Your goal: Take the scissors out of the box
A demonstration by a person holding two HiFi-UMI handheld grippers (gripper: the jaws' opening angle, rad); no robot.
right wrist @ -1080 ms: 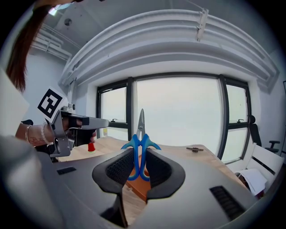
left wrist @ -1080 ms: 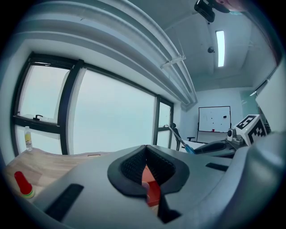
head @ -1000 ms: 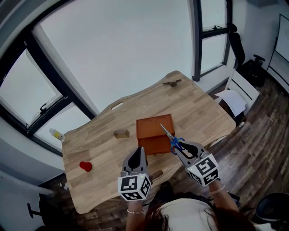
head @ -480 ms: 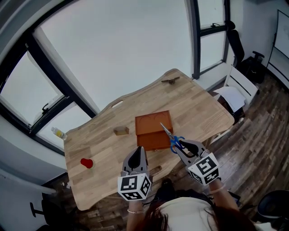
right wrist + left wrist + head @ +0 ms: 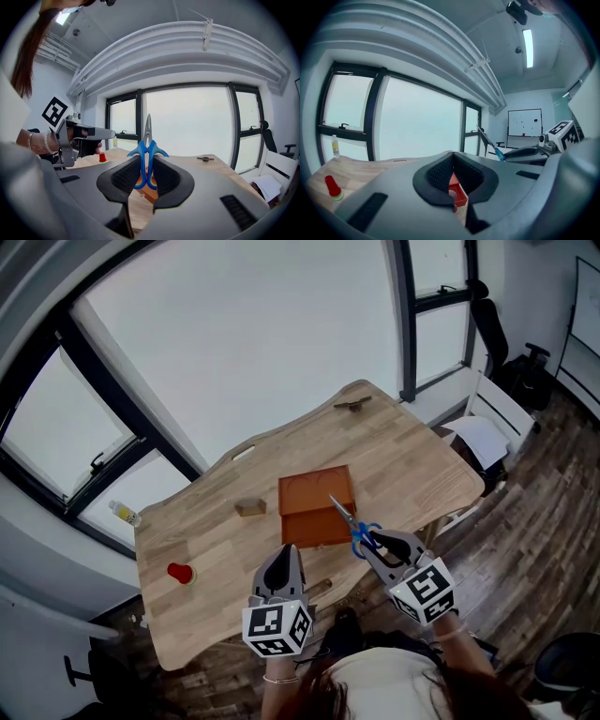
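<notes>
**Three cameras, one table**

The head camera looks steeply down from high above the table (image 5: 206, 549). Cameras on the left claw (image 5: 284, 557) and right claw (image 5: 371, 542) sit low, close behind their jaws, facing the windows (image 5: 253, 343) nearly level. All three catch the box (image 5: 305, 498).

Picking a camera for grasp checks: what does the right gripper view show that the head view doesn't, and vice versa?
Right gripper view only: the right gripper seen from behind its jaws, which are clamped on the blue handles of the scissors, blades pointing up. It also shows the ceiling.
Head view only: the whole box from above, the small wooden block beside it, and the floor.
Both: the held scissors, the left gripper, the red object and the table.
</notes>
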